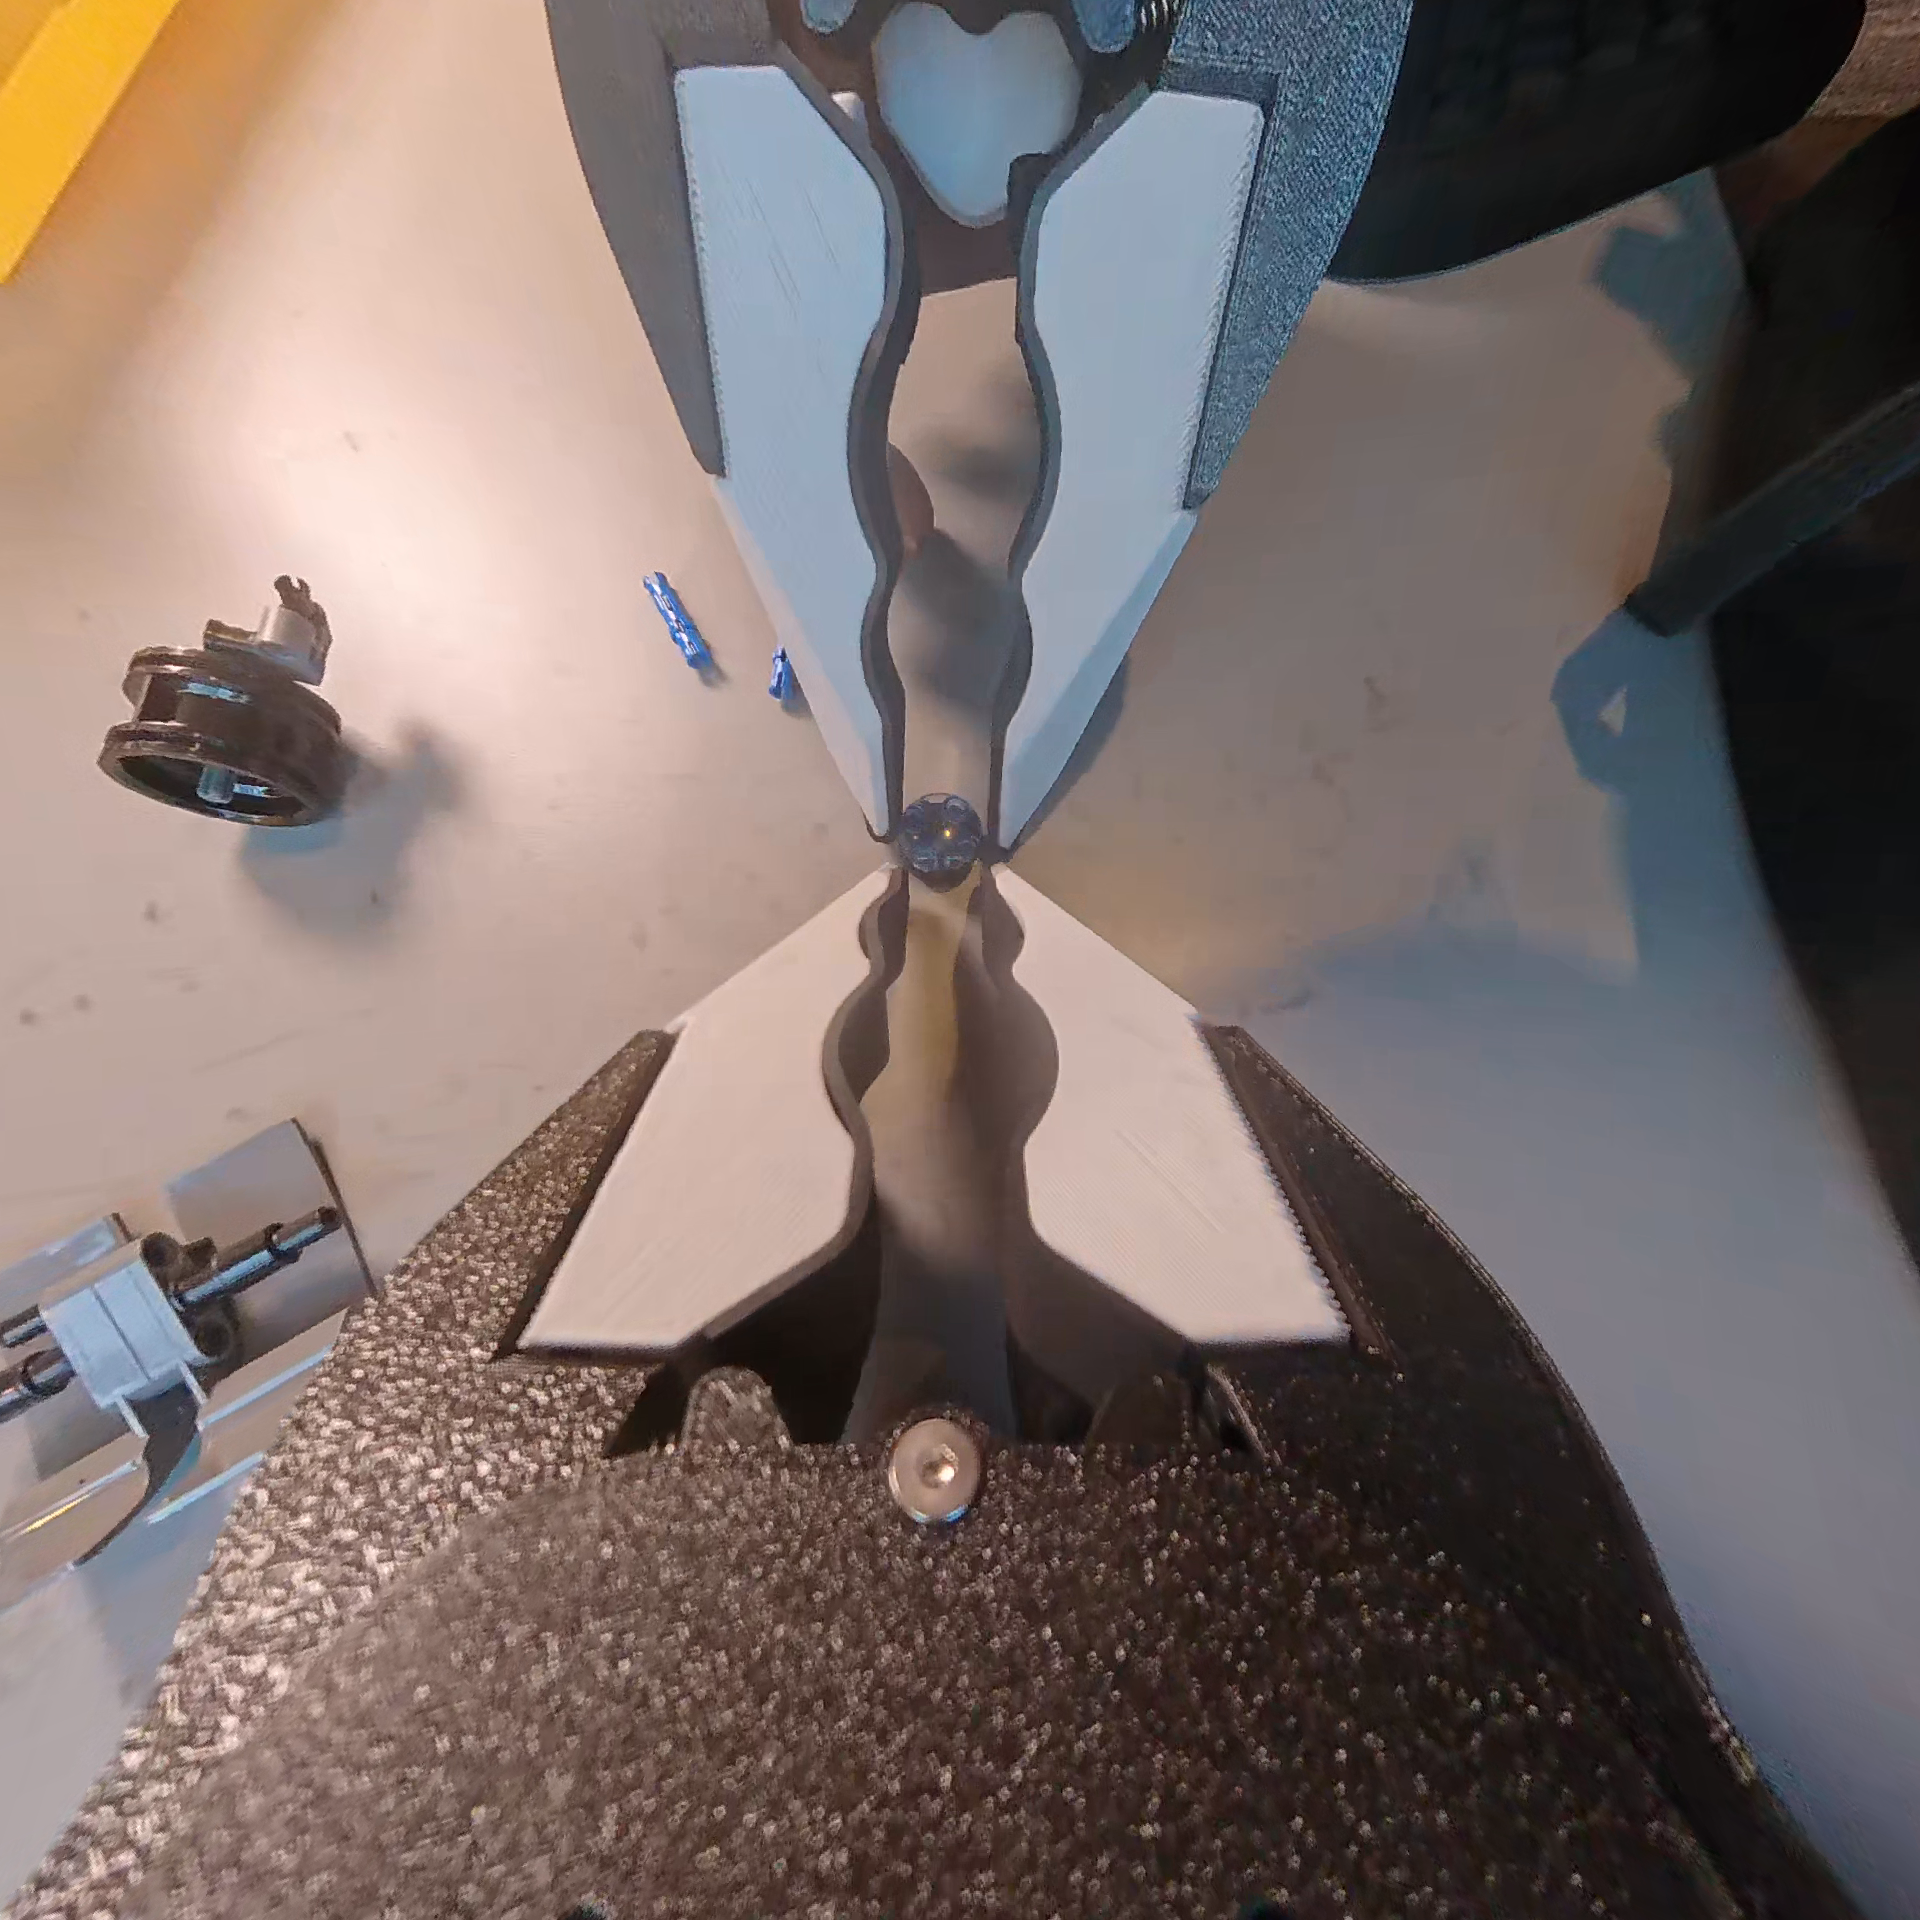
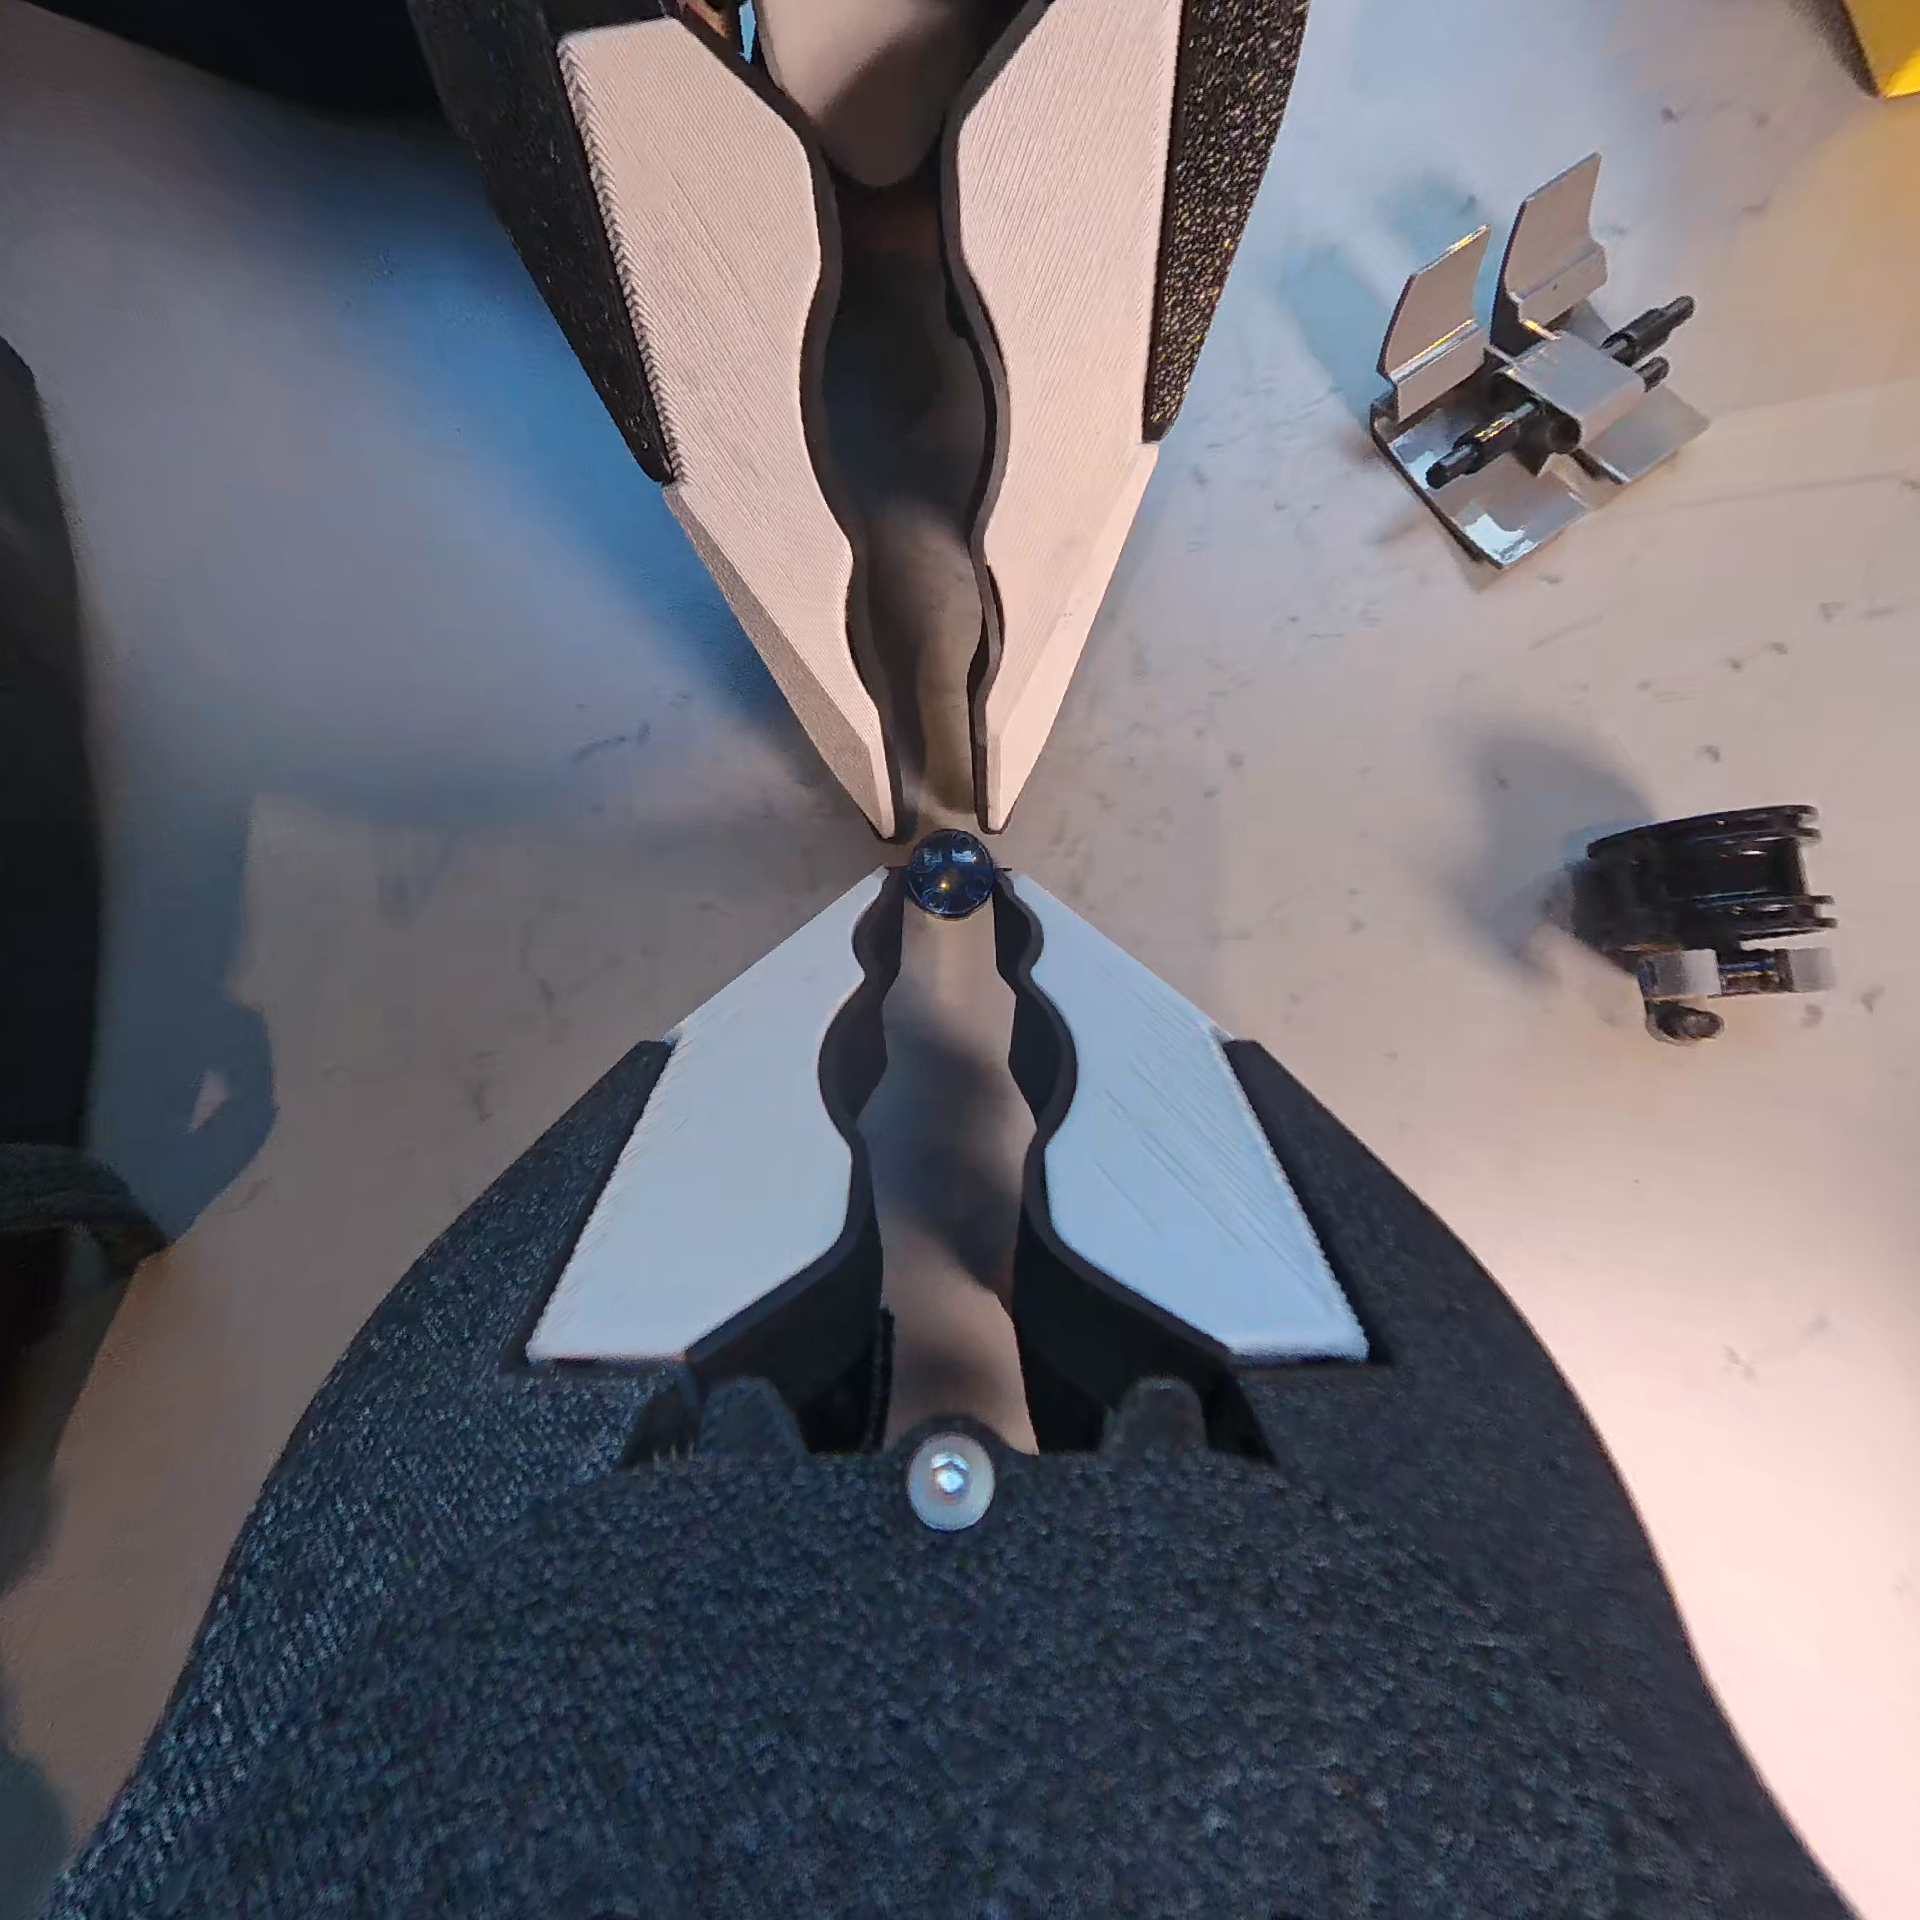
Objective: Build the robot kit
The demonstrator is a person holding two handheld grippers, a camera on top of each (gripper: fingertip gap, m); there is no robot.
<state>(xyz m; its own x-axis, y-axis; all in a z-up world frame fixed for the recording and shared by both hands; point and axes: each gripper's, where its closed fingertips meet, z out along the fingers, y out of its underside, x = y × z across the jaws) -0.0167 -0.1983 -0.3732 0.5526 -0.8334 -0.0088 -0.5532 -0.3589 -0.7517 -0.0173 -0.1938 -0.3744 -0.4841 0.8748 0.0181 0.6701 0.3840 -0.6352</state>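
My two grippers meet tip to tip over a pale table. A small round dark blue piece [image 1: 940,844] sits right where the tips meet. My left gripper [image 1: 940,875] comes in from below in the left wrist view, its white fingers nearly closed on the piece. My right gripper [image 1: 940,829] comes from the top and pinches the same piece. In the right wrist view the right gripper [image 2: 945,885] is at the bottom and the left gripper [image 2: 940,831] at the top, with the blue piece [image 2: 948,871] between them.
A black round spool-like part [image 1: 223,727] [image 2: 1704,914] lies on the table. Two small blue pins [image 1: 681,623] [image 1: 779,675] lie near the right gripper's finger. A shiny metal bracket with black rods [image 1: 135,1340] [image 2: 1527,384] stands nearby. A dark sleeve [image 1: 1610,135] is behind the right gripper. My left and right fingertips are right by each other.
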